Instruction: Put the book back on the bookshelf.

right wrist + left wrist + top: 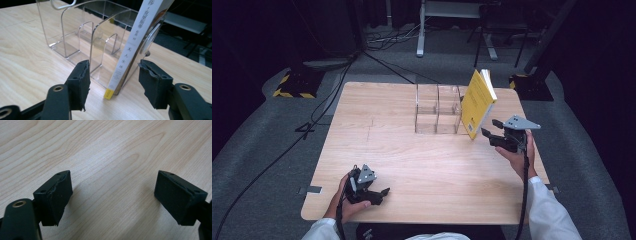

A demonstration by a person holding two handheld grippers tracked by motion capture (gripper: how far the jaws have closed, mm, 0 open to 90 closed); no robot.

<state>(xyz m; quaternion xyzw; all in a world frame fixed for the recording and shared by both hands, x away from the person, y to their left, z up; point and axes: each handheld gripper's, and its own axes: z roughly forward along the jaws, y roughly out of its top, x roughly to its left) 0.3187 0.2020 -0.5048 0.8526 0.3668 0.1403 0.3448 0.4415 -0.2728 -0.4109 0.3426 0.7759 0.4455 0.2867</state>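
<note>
Leaning on clear rack (437,110), yellow book (477,104) looked stiff, light, glossy-slick. Your right hand-held gripper (495,131) gaped at spine; pinch low there. Left hand-held gripper (379,194) lay open on tabletop (377,145).

In the high view, the clear acrylic rack (438,109) is hard to trace: its walls are transparent, and its right end is covered by the yellow book (477,103). The book's cover print is too small to read there. In the right gripper view, the book (135,45) is cut off by the top edge, so its spine lettering is only partly visible, and the rack (82,32) runs out of the top edge as well. The person's forearms are cut off by the bottom edge of the high view. In the left gripper view, the wooden table (105,152) extends beyond every edge.
</note>
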